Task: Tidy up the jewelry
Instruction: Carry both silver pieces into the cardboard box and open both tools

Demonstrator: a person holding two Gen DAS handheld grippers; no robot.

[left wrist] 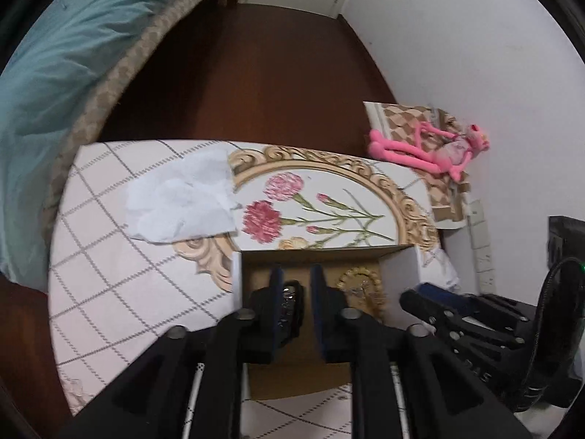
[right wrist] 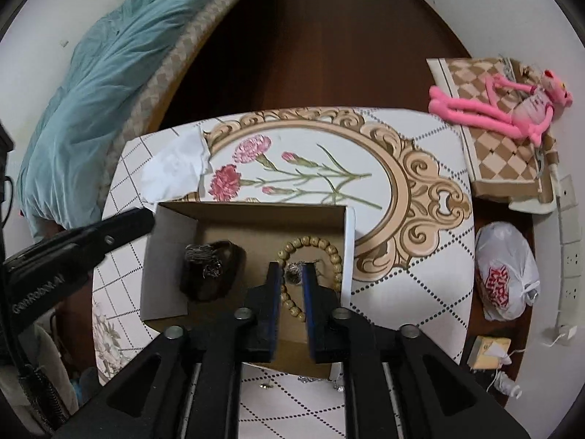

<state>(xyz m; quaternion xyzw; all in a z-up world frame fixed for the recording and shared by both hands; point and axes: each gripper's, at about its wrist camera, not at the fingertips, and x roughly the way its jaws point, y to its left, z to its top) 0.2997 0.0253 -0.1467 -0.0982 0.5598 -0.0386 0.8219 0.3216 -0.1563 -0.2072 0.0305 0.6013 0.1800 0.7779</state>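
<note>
The cardboard box (right wrist: 252,219) sits at the table's (right wrist: 431,285) near edge, holding a wooden bead bracelet (right wrist: 321,245) and a dark watch (right wrist: 212,270). The right claw (right wrist: 291,274), fingers apart, straddles a small silver piece (right wrist: 294,270) inside the bracelet; the left claw (left wrist: 295,292), also apart, hangs over the watch (left wrist: 290,305).

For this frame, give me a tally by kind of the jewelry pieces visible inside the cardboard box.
In the cardboard box:
wooden bead bracelet: 1
small silvery piece, between the right gripper fingers: 1
dark bundle with a silvery chain: 1
Total: 3
A few tiny pieces lie on the table outside the box, too small to identify.
</note>
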